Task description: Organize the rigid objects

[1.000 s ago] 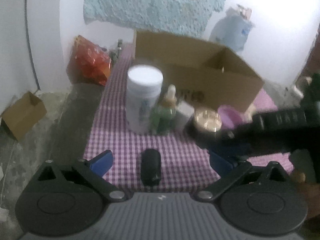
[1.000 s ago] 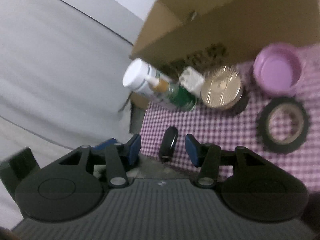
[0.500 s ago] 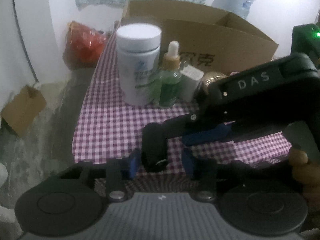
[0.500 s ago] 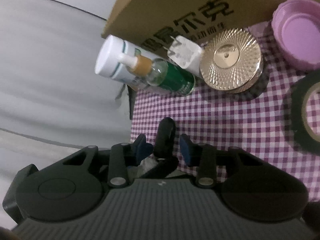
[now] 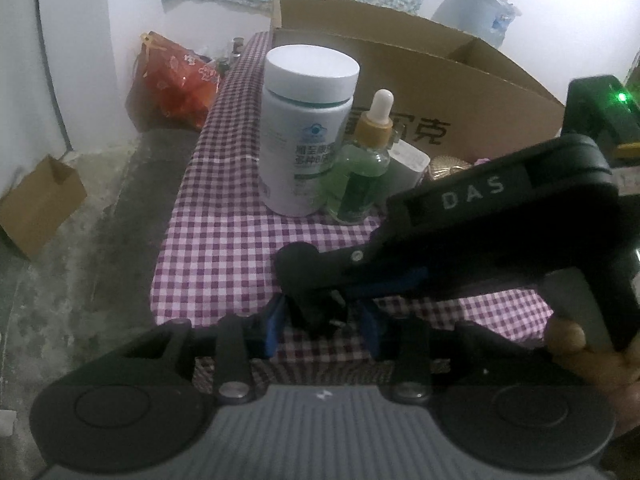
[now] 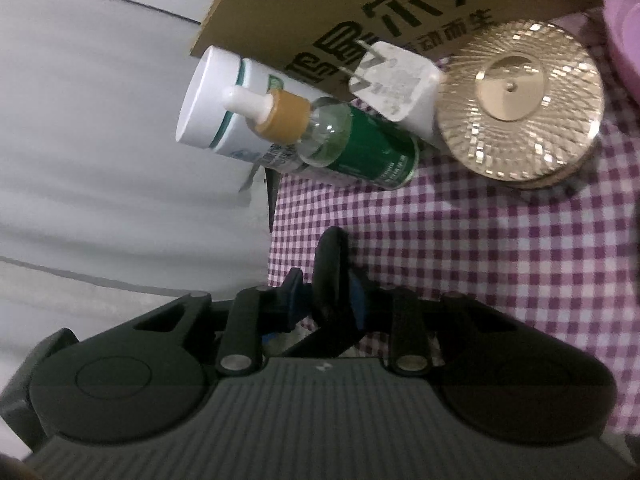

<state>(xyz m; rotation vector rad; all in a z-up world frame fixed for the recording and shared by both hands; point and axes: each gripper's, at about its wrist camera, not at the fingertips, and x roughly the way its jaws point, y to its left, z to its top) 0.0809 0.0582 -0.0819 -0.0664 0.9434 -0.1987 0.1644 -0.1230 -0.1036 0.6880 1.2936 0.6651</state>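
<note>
A small black oblong object point(image 5: 300, 276) point(image 6: 330, 264) lies at the near left corner of the purple checked tablecloth point(image 5: 224, 240). My left gripper point(image 5: 322, 330) points down at it, its blue pads shut against the near end. My right gripper point(image 6: 326, 304) reaches in from the right, its black housing point(image 5: 500, 208) filling the right of the left wrist view. Its jaws are closing with the same object between them; a thin gap still shows at one pad. Behind stand a white jar point(image 5: 308, 136), a green dropper bottle point(image 5: 364, 176), a white charger plug point(image 6: 400, 84) and a gold round tin point(image 6: 520, 108).
An open cardboard box point(image 5: 460, 80) stands along the back of the table. A purple lid point(image 6: 624, 40) lies at the right. The table's left edge runs close to the black object; below it are a red bag point(image 5: 176, 80) and a small carton point(image 5: 40, 204) on the floor.
My left gripper went from wide open to closed around the black object and sank a little. The right gripper came in from the right, lower and closer, its jaws narrowing around the same object.
</note>
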